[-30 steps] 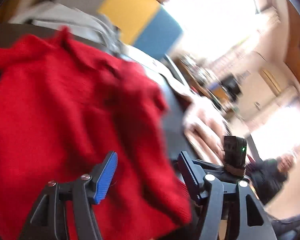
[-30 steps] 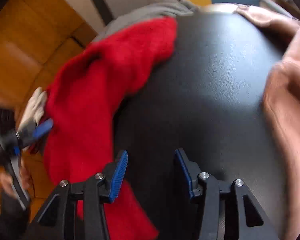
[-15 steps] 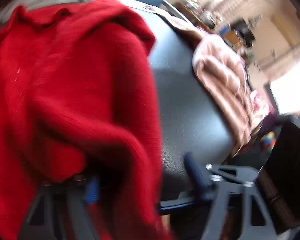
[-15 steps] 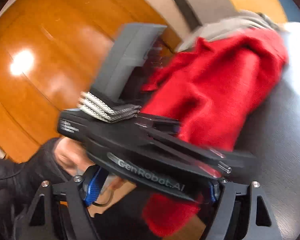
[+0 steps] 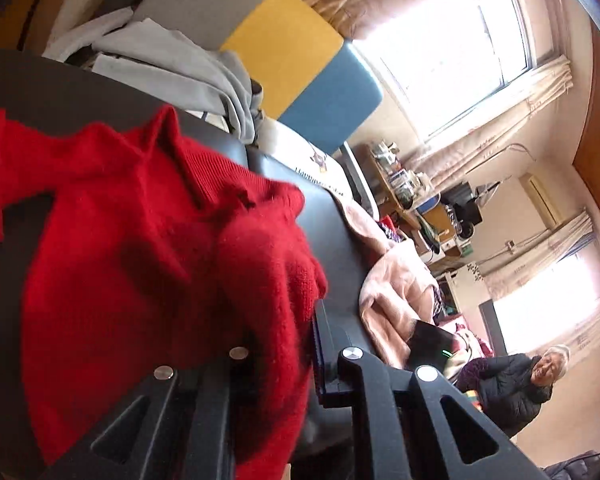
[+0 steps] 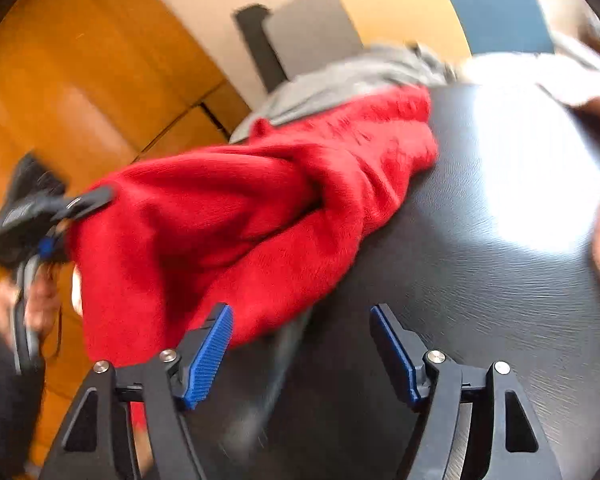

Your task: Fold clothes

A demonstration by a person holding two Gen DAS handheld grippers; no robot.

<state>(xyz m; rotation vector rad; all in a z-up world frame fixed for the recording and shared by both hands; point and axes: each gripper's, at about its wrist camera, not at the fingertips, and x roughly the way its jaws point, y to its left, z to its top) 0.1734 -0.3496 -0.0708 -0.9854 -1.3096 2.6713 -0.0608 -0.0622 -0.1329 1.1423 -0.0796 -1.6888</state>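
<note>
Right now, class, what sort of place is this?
Probably a lived-in home room: curtained windows, a cluttered wooden shelf, and clothes such as a red sweater lying on a dark table.

Light source: daylight through the windows (image 5: 460, 52), blown out to white in the left wrist view.
Brightness: bright overall; dim at the black lens corners.
Glare: broad white sheen on the dark tabletop (image 6: 532, 184) in the right wrist view.
Shadows: soft, dark folds in the red sweater (image 5: 140, 248); black under its edge near the lens.
Blur: right wrist view smeared by motion, worst at the left tool (image 6: 60, 216) and the grey garment (image 6: 360, 76); left wrist view sharper, soft on the nearest sweater.
Distortion: strong fisheye bending at the edges, window frames and curtains (image 5: 512, 136) curved.
</note>
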